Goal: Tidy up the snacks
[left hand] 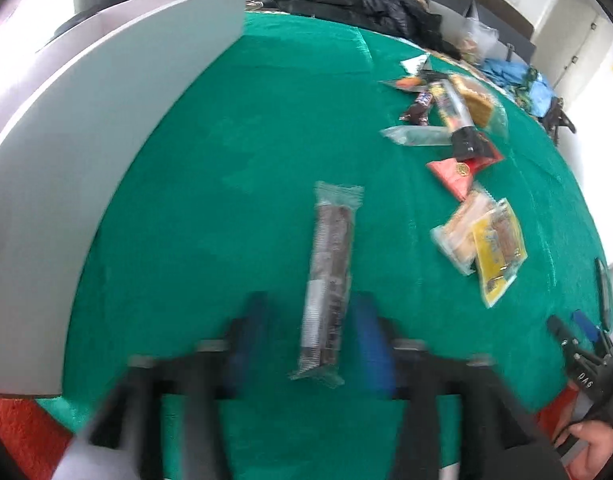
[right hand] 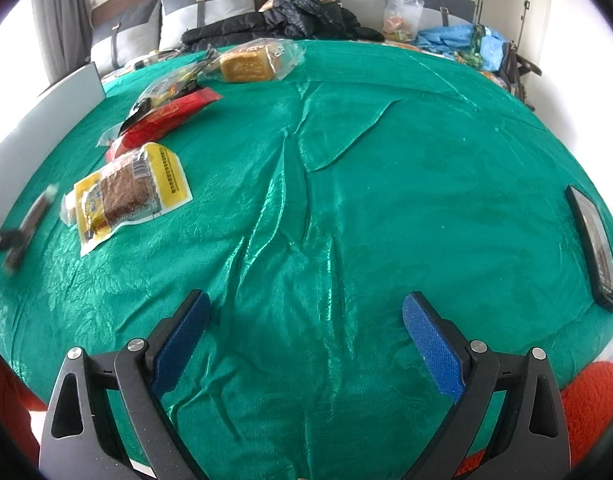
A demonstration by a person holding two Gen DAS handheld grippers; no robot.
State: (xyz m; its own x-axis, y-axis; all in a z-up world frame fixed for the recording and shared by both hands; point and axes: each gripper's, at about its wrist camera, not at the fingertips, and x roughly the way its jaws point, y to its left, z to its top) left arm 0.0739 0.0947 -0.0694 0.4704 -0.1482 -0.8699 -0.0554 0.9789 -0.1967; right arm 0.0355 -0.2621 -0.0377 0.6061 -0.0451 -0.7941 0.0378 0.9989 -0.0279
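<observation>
A: Between the blue pads of the left gripper (left hand: 310,340) sits a long chocolate bar in clear wrap (left hand: 330,276). Do the pads press on it?

B: Motion blur hides that; the right pad looks to meet its edge, the left stands off with green cloth (left hand: 226,160) showing between. So it cannot be told.

A: Which way does the bar run?

B: Lengthwise straight out from the jaws, near end between the pads, far end toward the middle of the cloth.

A: And the right gripper (right hand: 306,344)?

B: Its jaws are wide apart over bare cloth, nothing between them.

A: Farther out?

B: A yellow snack packet (left hand: 498,244) lies right of the bar, a white box wall (left hand: 86,140) left.
</observation>
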